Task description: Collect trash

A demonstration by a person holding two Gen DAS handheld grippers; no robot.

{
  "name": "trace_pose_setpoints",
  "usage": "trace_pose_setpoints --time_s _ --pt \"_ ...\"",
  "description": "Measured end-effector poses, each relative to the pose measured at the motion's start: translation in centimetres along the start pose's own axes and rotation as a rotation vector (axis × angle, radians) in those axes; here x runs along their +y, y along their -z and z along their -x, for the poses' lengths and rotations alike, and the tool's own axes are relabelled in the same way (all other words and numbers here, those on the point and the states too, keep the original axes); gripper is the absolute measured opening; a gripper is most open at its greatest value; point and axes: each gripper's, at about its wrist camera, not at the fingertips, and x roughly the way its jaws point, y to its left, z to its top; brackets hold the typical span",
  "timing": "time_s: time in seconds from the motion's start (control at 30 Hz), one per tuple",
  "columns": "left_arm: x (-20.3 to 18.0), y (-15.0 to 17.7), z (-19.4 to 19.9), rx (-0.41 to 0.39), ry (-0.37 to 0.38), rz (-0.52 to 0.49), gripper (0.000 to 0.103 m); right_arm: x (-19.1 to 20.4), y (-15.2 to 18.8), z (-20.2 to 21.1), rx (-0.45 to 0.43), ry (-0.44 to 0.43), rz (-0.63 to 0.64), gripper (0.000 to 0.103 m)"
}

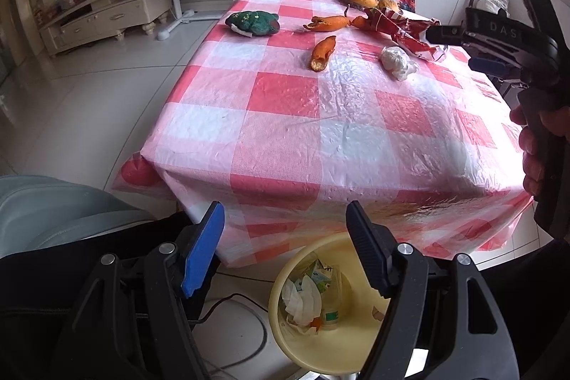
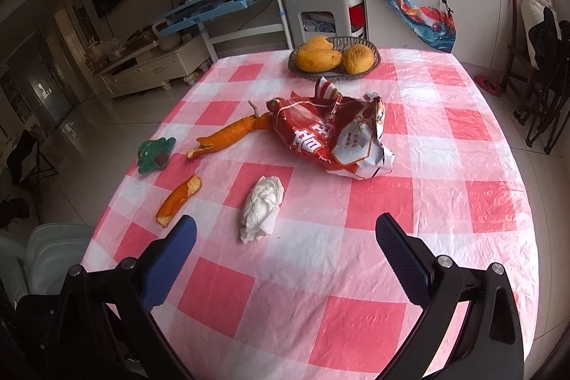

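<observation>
**Trash still spread over the checked bench, both tools empty**

Risk comes first from the crumpled white tissue wad (image 2: 262, 209), which lies nearest the right gripper (image 2: 285, 259). It looks soft and light, so jaws closing off-centre could pinch only a loose flap and shed the rest, or snag the thin red-and-white checked plastic cloth covering the bench (image 2: 463, 202) and drag it. The crumpled red foil snack bag (image 2: 335, 138) is wide and springy; a grip on one corner may let it swing and knock the long curled orange peel strip (image 2: 231, 136) touching its left edge. The woven basket of yellow mangoes (image 2: 333, 57) behind it is not trash and could be bumped by a careless reach.

Right jaws stand wide with nothing between them, hanging over the near part of the bench. The left gripper (image 1: 285, 244) also has its jaws wide and empty, held above the pale yellow plastic bin (image 1: 285, 344) on the floor beside the bench edge; paper scraps and a carton already sit inside.

A shorter orange peel piece (image 2: 178, 200) lies left of the tissue, and a dark green crumpled object (image 2: 155, 154) sits near the left edge.
</observation>
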Motion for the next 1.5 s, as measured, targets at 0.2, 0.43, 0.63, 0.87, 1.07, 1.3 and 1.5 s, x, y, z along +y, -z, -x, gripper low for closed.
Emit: trace_pose_setpoints --time_s 0.2,0.43,0.63,0.87,1.07,1.3,1.5 --pt "-0.4 0.2 -0.1 0.004 0.000 -0.014 0.068 1.7 0.1 2.1 -0.131 0.102 0.096 0.097" --pt "-0.5 0.2 -0.2 0.004 -0.003 -0.018 0.069 1.8 0.7 0.9 -0.088 0.087 0.104 0.097" --pt "-0.6 0.2 -0.2 0.004 -0.002 -0.017 0.069 1.7 1.0 0.7 -0.072 0.064 0.083 0.097" --pt "-0.6 0.2 -0.2 0.004 -0.002 -0.017 0.069 1.9 1.2 0.4 -0.058 0.062 0.086 0.097" --pt "-0.6 0.2 -0.2 0.003 -0.002 -0.017 0.070 1.6 1.3 0.3 -0.043 0.058 0.070 0.097" --pt "-0.5 0.2 -0.2 0.003 -0.002 -0.017 0.070 1.6 1.4 0.1 -0.033 0.053 0.066 0.097" --pt "-0.5 0.2 -0.2 0.003 -0.001 -0.016 0.070 1.6 1.4 0.1 -0.032 0.053 0.065 0.097"
